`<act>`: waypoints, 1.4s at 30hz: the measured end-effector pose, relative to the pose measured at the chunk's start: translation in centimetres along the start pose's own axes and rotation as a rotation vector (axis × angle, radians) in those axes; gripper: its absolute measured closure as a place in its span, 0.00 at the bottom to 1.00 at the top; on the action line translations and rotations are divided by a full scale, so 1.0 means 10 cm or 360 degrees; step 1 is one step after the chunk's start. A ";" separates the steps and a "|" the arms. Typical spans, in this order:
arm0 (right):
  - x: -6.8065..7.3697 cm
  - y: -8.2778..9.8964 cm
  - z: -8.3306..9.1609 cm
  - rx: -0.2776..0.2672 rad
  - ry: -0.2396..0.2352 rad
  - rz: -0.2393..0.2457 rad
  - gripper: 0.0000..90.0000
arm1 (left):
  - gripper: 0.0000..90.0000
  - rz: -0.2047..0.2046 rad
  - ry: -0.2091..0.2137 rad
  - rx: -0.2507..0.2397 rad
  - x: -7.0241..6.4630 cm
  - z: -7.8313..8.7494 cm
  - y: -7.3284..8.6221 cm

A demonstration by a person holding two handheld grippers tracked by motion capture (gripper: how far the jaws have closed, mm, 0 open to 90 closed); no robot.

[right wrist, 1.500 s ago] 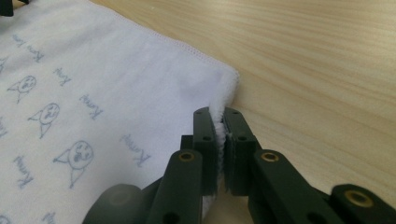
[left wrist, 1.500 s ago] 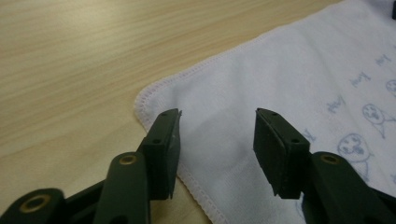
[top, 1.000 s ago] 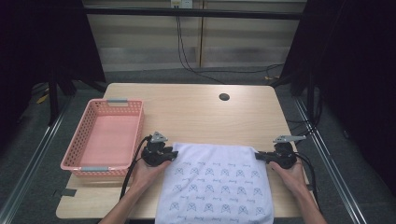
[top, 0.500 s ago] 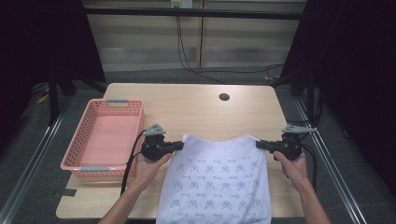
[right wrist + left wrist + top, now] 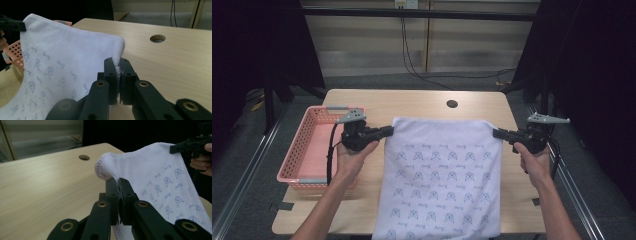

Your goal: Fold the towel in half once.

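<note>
Two hands raised apart, left gripper [image 5: 388, 131] and right gripper [image 5: 498, 133] each clamped on towel [image 5: 442, 175] corners, level

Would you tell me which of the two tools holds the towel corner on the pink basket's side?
The left tool: it grips the towel corner beside the pink basket; the right tool holds the opposite corner.

A pink mesh basket [image 5: 307, 150] with grey handles sits at the left edge of the pale wooden tabletop [image 5: 422, 102], which has a round cable hole [image 5: 452, 104] near its far side; black cables [image 5: 412, 55] trail across the floor beyond
</note>
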State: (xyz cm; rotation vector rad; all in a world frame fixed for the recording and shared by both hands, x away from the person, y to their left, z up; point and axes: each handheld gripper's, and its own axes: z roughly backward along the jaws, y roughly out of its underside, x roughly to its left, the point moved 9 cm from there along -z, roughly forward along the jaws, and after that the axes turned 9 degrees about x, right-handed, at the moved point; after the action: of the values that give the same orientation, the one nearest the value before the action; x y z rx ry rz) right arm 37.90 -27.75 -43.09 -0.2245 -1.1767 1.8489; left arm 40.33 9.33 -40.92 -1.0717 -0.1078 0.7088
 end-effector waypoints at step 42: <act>0.48 -0.52 0.42 -0.0065 -0.0092 0.0167 0.96 | 0.97 -0.0080 0.0077 -0.0152 -0.31 0.50 -0.30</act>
State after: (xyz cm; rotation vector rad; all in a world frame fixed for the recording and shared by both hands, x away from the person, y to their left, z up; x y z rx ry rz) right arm 35.86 -26.01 -35.35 -0.2619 -1.2640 1.9351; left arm 37.34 10.54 -35.18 -1.1726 -0.1276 0.6371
